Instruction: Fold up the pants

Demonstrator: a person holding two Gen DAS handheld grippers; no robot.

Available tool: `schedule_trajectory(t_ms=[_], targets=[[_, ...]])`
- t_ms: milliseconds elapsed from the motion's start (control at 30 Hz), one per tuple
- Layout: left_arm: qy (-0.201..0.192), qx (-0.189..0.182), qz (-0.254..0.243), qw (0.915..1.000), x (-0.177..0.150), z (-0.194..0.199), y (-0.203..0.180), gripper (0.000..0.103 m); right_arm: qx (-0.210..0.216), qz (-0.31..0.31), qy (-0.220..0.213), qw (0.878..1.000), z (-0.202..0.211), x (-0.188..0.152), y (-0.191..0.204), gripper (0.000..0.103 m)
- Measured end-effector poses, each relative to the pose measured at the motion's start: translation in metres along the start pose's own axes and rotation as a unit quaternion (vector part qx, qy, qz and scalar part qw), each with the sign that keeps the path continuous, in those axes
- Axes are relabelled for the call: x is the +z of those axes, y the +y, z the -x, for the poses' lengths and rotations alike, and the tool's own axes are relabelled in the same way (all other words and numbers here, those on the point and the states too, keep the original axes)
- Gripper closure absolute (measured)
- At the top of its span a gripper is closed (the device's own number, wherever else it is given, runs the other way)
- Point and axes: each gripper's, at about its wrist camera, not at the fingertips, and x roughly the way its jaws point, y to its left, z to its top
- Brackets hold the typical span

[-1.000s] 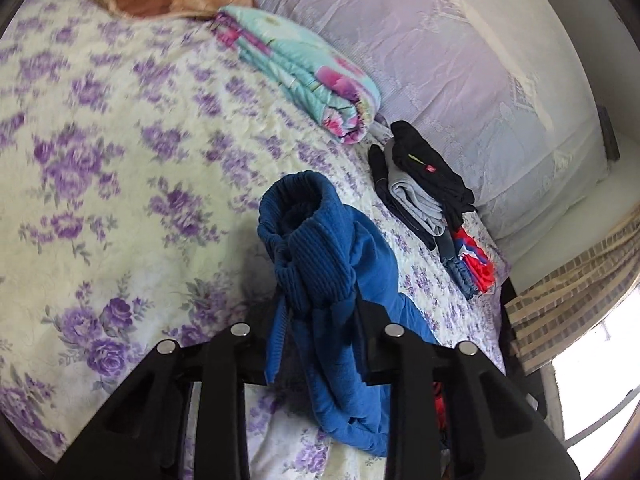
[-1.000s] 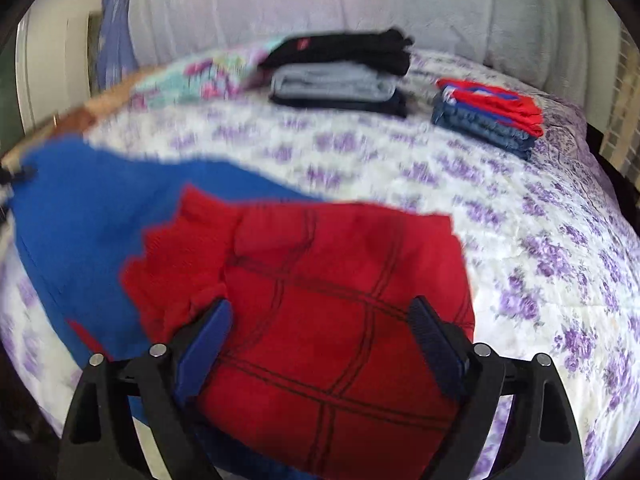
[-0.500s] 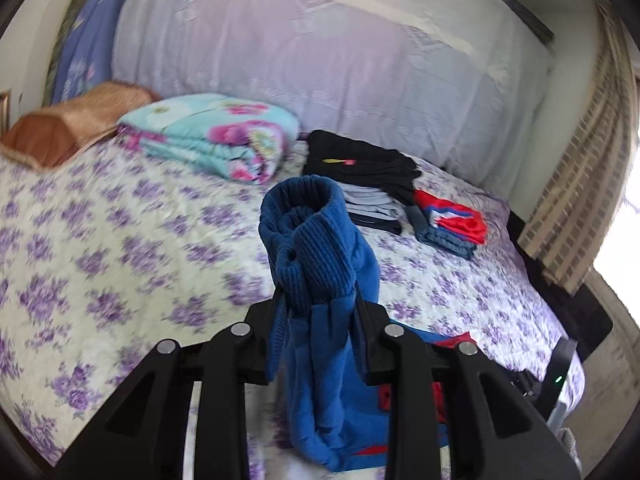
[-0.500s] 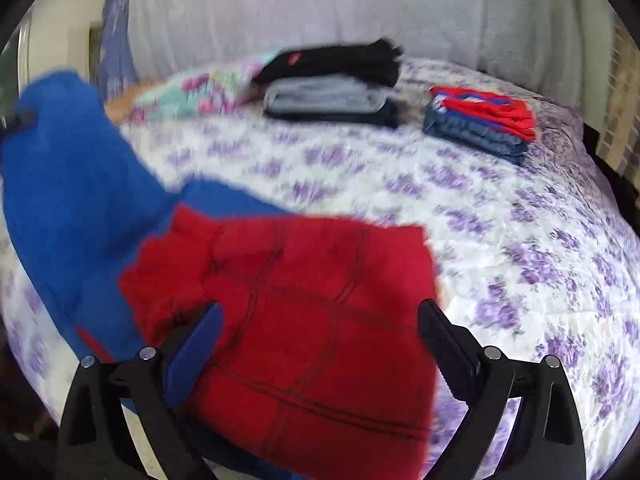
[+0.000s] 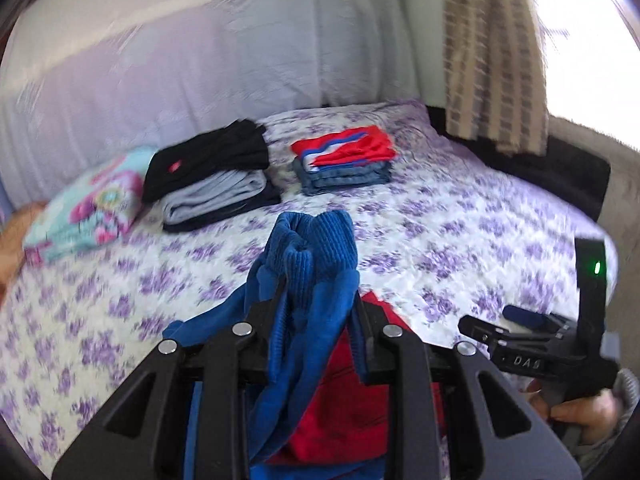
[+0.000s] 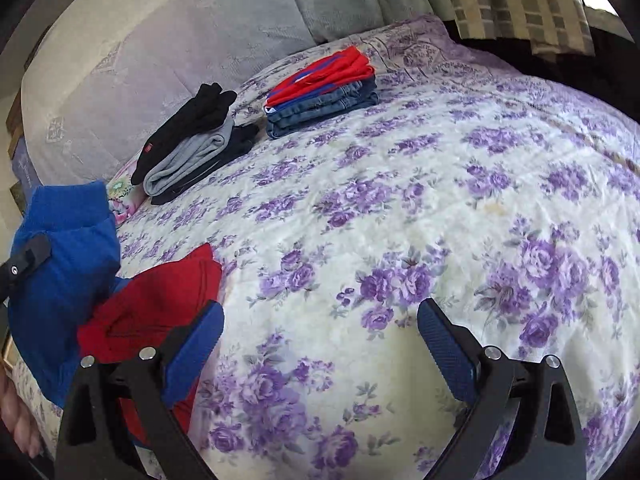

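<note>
The left gripper (image 5: 316, 320) is clamping its black fingers tight on a bunched blue cuff of the pants (image 5: 312, 248), angling slightly downward. The right gripper (image 6: 320, 344) is standing wide open, blue pads (image 6: 444, 344) splayed with nothing between them. A hand (image 5: 580, 408) is gripping the right gripper's handle at lower right.

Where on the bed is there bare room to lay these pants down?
The bedspread is bare between the folded piles and the open right gripper. It is crowded near the headboard: black-and-grey pile, red-and-denim pile. The left gripper holds the pants.
</note>
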Motion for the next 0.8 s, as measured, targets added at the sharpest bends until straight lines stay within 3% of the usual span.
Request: schedule_trajectory(t_ms=[167, 233, 300, 333, 433, 533, 633, 800], targets=[[0.046, 0.000, -0.080, 0.9957, -0.029, -0.028, -0.055, 0.074, 0.021, -0.016, -0.008, 1.000, 0.000, -0.001, -0.006, 0.005], [0.064, -0.030, -0.106, 0.9918, -0.041, -0.032, -0.066, 0.044, 0.027, -0.020, -0.011, 0.999, 0.001, -0.001, -0.007, 0.005], [0.078, -0.088, -0.124, 0.9853, -0.052, -0.025, -0.076, 0.024, 0.032, -0.024, -0.012, 0.999, 0.001, 0.000, -0.009, 0.005], [0.072, -0.097, -0.136, 0.9834, -0.056, -0.021, -0.080, 0.020, 0.034, -0.025, -0.012, 0.999, 0.001, 0.000, -0.010, 0.005], [0.050, -0.095, -0.160, 0.9813, -0.061, -0.005, -0.080, 0.020, 0.033, -0.025, -0.011, 0.999, 0.002, -0.001, -0.010, 0.005], [0.029, -0.093, -0.096, 0.9906, -0.047, 0.012, -0.041, 0.020, 0.018, -0.016, -0.019, 1.000, 0.007, 0.004, -0.005, 0.005], [0.013, -0.047, 0.006, 0.9988, -0.028, 0.025, 0.021, 0.020, 0.014, 0.032, -0.042, 0.998, 0.018, 0.025, 0.022, 0.005], [0.052, 0.008, 0.124, 0.9909, -0.026, 0.010, 0.090, 0.020, 0.038, 0.101, -0.055, 0.993, 0.018, 0.043, 0.084, 0.005]])
